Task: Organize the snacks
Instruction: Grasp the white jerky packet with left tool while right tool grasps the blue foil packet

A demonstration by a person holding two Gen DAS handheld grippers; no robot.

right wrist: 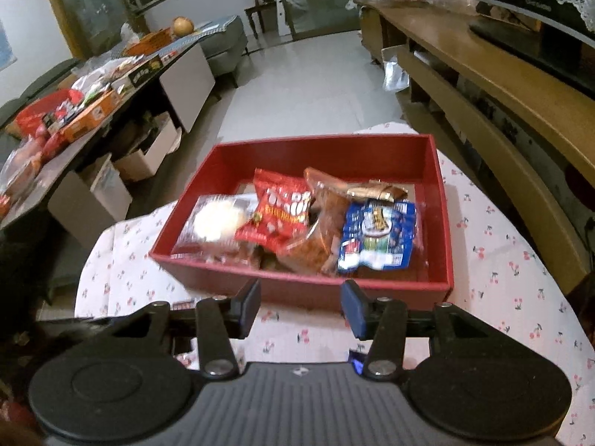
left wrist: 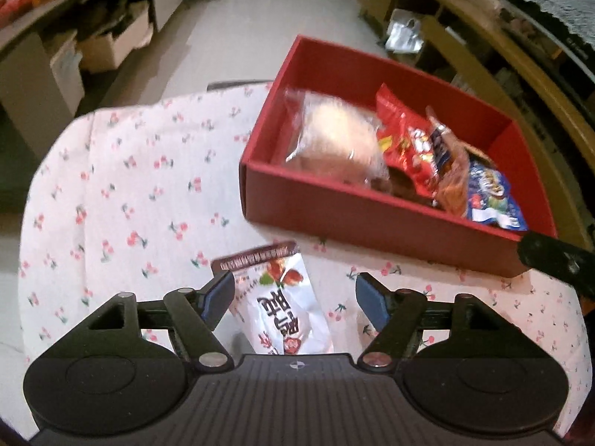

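Below, left tongs straddle white packet.

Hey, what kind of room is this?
Probably a home living room: a cherry-print cloth covers the table, a long wooden cabinet lines one wall, and a grey sofa sits further back.

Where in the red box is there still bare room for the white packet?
The far strip of the red box, behind the snacks along its back wall, looks bare. The near half is crowded: bun packet, red bag, blue bag. The white packet lies on the tablecloth, between the open left hand-held gripper fingers.
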